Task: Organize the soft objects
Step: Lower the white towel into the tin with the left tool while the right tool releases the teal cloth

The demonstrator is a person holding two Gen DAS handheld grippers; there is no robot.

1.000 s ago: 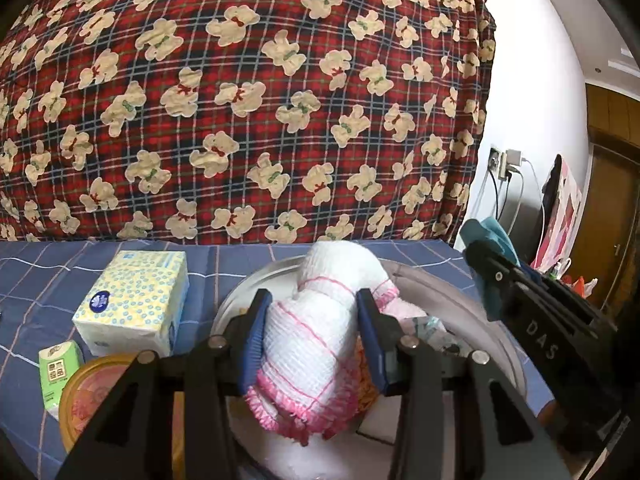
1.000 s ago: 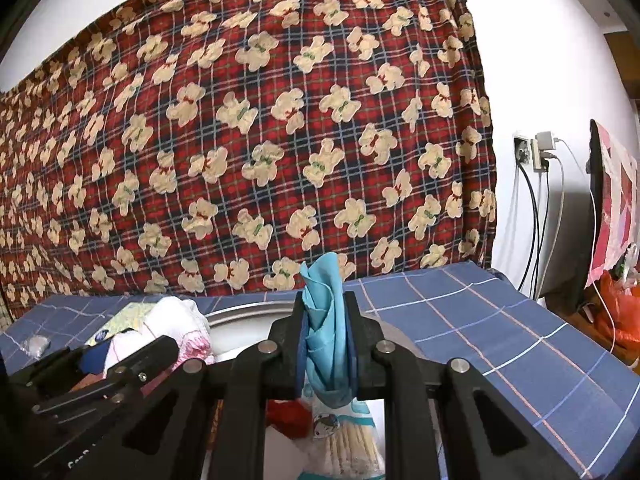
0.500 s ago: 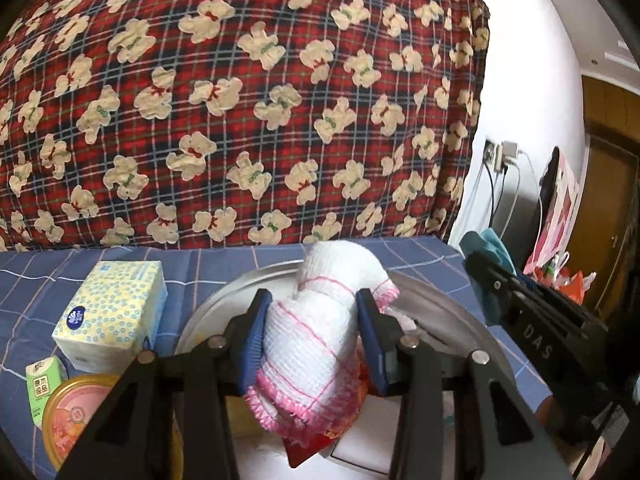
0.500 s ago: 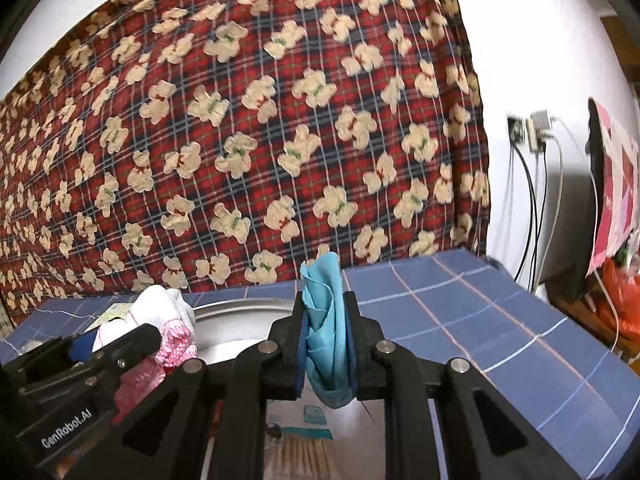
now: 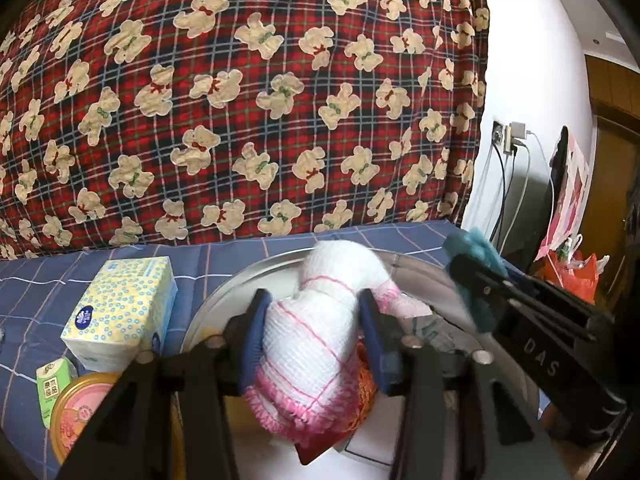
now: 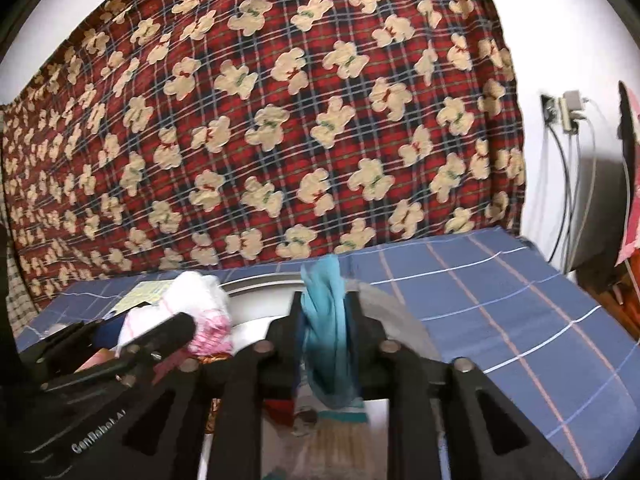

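A rolled white cloth (image 5: 316, 332), waffle-textured with thin pink lines and a frilled pink hem, is being kept between the blue pads of the left gripper (image 5: 316, 344). Its jaws are opening, and the pads are still seen lying against the roll's sides. The roll is bulging out ahead of the fingertips and hanging below them, over a round metal basin (image 5: 224, 300) with a dull, smooth rim.

A thin, crumpled teal cloth (image 6: 326, 332) is being held upright between the black fingers of the right gripper (image 6: 324, 328). Those jaws are also opening, with the cloth still between them and its loose end drooping below; whether the pads are still pressing cannot be told through the motion blur.

Just left of the left gripper, a boxy yellow tissue pack (image 5: 124, 312) with blue dots is standing on the blue checked tablecloth (image 6: 500, 300). Nearer the camera, a small green carton (image 5: 50, 384) and a round orange-rimmed lid (image 5: 80, 412) are being partly cut off by the gripper's black frame. A red plaid sheet printed with cream bears (image 5: 240, 100) is covering the whole background.

The basin's contents below both grippers are being largely hidden; only red, orange and printed scraps can be made out.
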